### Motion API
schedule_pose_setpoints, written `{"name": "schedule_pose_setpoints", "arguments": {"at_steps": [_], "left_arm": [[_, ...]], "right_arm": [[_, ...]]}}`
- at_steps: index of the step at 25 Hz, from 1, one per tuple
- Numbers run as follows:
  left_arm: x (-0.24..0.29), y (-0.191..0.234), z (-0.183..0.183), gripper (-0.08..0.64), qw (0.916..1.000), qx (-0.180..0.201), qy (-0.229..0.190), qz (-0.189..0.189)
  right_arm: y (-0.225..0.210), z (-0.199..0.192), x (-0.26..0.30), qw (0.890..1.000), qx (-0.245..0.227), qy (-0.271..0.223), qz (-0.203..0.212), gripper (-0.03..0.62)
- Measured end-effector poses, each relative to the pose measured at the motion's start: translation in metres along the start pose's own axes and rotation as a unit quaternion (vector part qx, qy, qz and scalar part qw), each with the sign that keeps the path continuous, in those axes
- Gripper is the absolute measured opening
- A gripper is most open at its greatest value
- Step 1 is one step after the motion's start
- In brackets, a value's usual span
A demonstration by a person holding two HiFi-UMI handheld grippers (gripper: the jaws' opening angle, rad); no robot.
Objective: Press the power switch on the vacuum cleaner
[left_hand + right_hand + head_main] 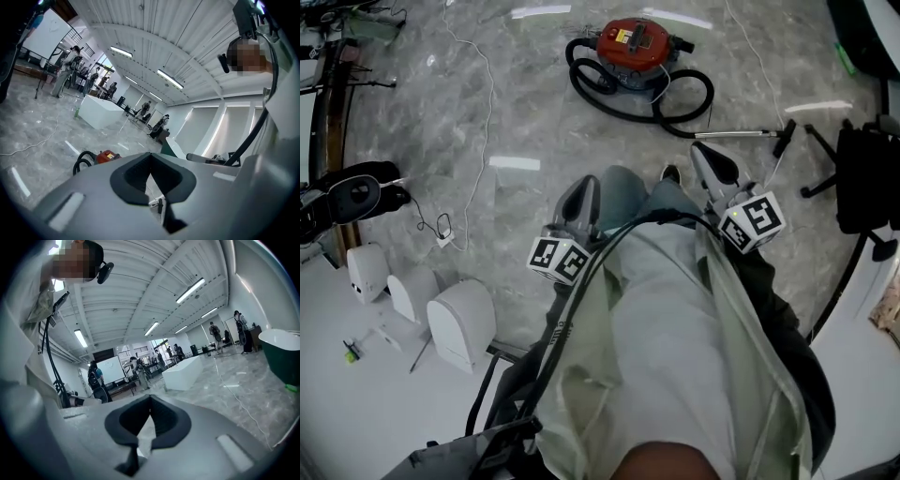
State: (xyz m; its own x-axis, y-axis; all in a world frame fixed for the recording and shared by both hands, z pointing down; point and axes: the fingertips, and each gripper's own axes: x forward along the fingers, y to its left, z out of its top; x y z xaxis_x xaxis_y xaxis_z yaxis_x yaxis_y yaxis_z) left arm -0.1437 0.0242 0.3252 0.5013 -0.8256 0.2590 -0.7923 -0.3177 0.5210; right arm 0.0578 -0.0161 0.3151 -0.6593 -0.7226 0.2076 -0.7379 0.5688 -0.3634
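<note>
The one vacuum cleaner, a red canister, sits on the grey marble floor, well ahead of us and untouched. We cannot pick out its power switch from here. Its black hose loops around it in coils on both sides, and a metal wand lies on the floor just beyond the hose, on the side nearer us. In the left gripper view the vacuum cleaner shows low, just past the jaws.

We hold two grippers well short of the vacuum cleaner, both pointing toward it. The left gripper has its jaws together with nothing between them, and so does the right gripper. Each carries one marker cube, left and right, on the end farther from the vacuum cleaner.

To the left of the vacuum cleaner a thin white cable trails across the floor. Farther from it, beyond the left gripper, three white rounded housings stand in a row. To the right of the vacuum cleaner stands one black chair.
</note>
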Motion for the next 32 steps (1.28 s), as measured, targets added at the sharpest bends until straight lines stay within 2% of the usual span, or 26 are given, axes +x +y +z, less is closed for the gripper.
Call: {"name": "schedule_pose_setpoints", "arguments": {"at_steps": [7,12,16,20,23,28,32], "left_arm": [[0.051,0.031,0.028,0.003,0.9998,0.003,0.012,-0.018],[0.106,0.085,0.059,0.003,0.9984,-0.007,0.026,-0.05],[0.144,0.126,0.094,0.003,0.995,0.006,0.06,-0.08],[0.185,0.163,0.11,0.003,0.9902,0.021,0.094,-0.101],[0.218,0.183,0.104,0.003,0.9837,0.043,0.131,-0.116],[0.283,0.207,0.061,0.003,0.9718,0.074,0.186,-0.124],[0.335,0.228,0.027,0.003,0.9733,0.09,0.189,-0.094]], "right_arm": [[-0.015,0.003,0.044,1.0,0.003,0.017,-0.012,0.002],[-0.039,0.016,0.102,0.998,0.001,0.021,-0.058,0.002],[-0.044,0.036,0.156,0.996,-0.002,0.017,-0.093,0.002],[-0.048,0.038,0.205,0.993,-0.001,0.018,-0.119,0.002],[-0.055,0.026,0.228,0.99,0.008,0.018,-0.14,0.002],[-0.095,-0.009,0.25,0.984,0.024,0.031,-0.172,0.002],[-0.14,-0.042,0.257,0.979,0.009,0.037,-0.2,0.002]]}}
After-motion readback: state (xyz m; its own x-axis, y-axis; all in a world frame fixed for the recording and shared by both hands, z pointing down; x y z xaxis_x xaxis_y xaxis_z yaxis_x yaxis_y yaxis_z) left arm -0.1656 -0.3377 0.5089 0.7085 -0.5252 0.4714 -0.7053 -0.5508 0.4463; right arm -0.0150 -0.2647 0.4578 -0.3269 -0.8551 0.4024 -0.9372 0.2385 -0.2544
